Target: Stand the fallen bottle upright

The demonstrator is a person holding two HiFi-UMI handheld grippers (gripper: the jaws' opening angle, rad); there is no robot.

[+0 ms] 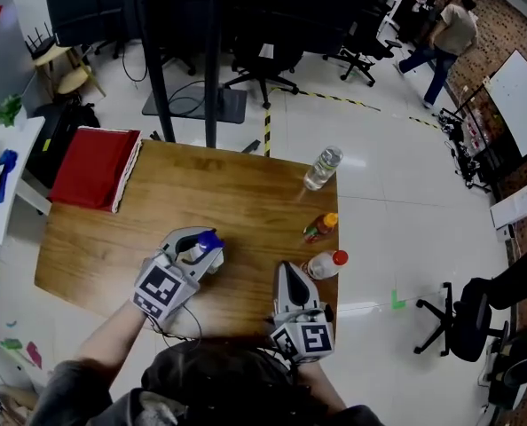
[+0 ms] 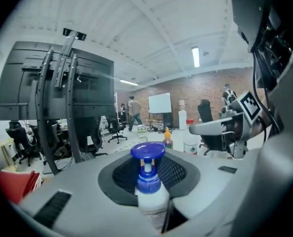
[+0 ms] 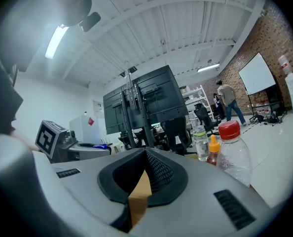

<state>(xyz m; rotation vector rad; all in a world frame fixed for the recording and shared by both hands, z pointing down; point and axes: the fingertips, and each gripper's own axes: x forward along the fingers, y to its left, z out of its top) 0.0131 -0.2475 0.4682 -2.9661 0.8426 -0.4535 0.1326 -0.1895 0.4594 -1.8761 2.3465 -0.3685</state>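
Note:
A small white bottle with a blue cap [image 1: 208, 239] sits between the jaws of my left gripper [image 1: 201, 245], which is shut on it above the near left part of the wooden table [image 1: 228, 193]. In the left gripper view the bottle [image 2: 149, 181] stands upright, cap at the top, with the pads pressing on its white body. My right gripper [image 1: 286, 272] rests close to the table's near edge, to the right of the left one. Its jaws [image 3: 145, 157] are shut with nothing between them, and only a sliver of tabletop shows below the tips.
Three bottles stand along the table's right edge: a red-capped one [image 1: 324, 264] just right of my right gripper, an orange-capped one [image 1: 320, 228], and a clear water bottle [image 1: 323, 168] at the far corner. A red flat object [image 1: 95, 167] overhangs the table's far left corner.

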